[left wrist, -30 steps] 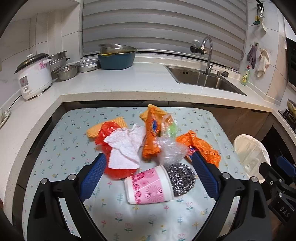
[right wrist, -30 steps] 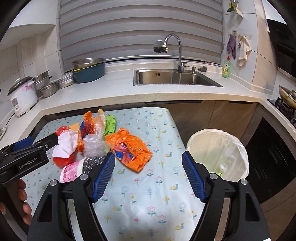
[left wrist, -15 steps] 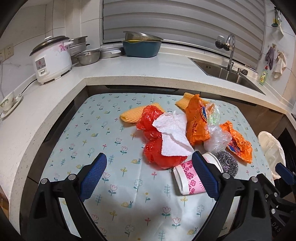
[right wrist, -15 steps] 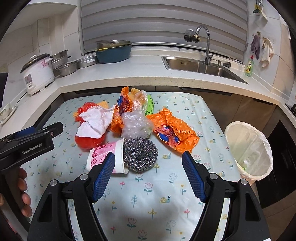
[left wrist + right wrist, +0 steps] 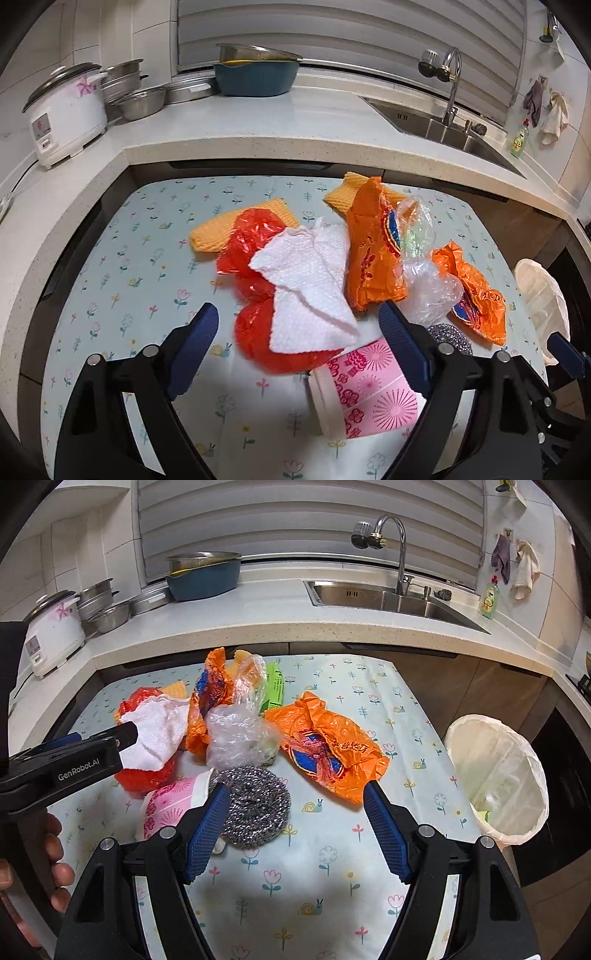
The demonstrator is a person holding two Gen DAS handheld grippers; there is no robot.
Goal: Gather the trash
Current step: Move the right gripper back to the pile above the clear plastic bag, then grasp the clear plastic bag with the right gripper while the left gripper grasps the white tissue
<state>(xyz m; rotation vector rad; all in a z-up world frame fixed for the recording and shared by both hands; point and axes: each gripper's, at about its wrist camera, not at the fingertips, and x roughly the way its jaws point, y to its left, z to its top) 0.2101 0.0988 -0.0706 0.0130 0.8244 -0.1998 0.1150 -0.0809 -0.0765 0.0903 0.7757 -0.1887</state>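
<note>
Both grippers have closed in on the pile; left gripper [image 5: 297,325] spread over crumpled white paper towel [image 5: 308,284]; right gripper [image 5: 295,808] spread around round steel-wool scourer [image 5: 255,805]; I judge grabs imminent.

My left gripper [image 5: 297,325] is spread wide, its two blue-padded fingers [image 5: 197,345] reaching forward and level with each other, nothing between them in my grasp. My right gripper [image 5: 295,808] is spread just as wide, blue pads [image 5: 384,830] facing inward, also holding nothing. From the right wrist view my left gripper shows side-on at the left edge, its black body angled up toward the centre, and my left hand [image 5: 55,864] wraps the handle below it, fingertips curled around the front. From the left wrist view, a blue tip of my right gripper shows at the far right edge.
</note>
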